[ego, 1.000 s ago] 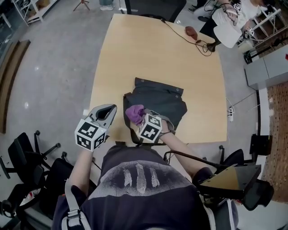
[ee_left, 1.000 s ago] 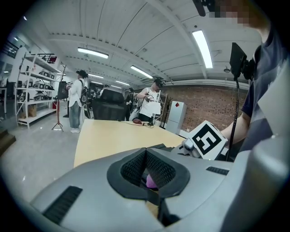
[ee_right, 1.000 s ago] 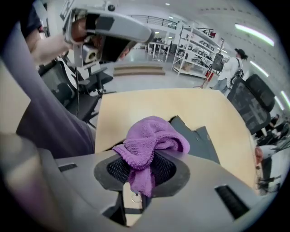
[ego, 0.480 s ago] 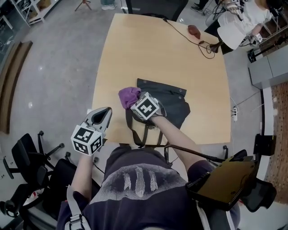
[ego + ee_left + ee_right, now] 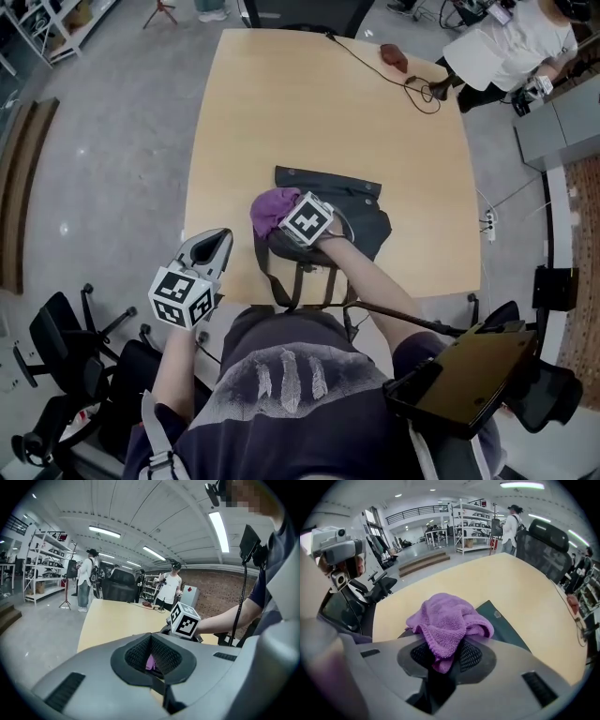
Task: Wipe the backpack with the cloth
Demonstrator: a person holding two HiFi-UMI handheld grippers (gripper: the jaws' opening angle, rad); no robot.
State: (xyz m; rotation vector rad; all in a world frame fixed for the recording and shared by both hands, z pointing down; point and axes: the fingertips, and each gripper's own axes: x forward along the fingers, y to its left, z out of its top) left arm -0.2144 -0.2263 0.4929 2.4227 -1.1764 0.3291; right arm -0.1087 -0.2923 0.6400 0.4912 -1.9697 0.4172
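Right gripper (image 5: 287,219) is clamped on a crumpled purple terry cloth (image 5: 272,208). My right gripper view confirms it: a fold of the cloth (image 5: 446,626) is pinched between the jaws and the rest is bunched on top of them. I log the cloth pressed at the left edge of the dark grey fabric backpack (image 5: 361,220), which lies flat on the light wooden table (image 5: 328,112) near its near edge, straps trailing toward the person. A second ago the cloth sat lower, by the straps. It has since travelled away from the person along the backpack's left side, with little change over the last half second. Left gripper (image 5: 217,240) remains off the table's near-left corner, its jaws together on nothing, well apart from the backpack.
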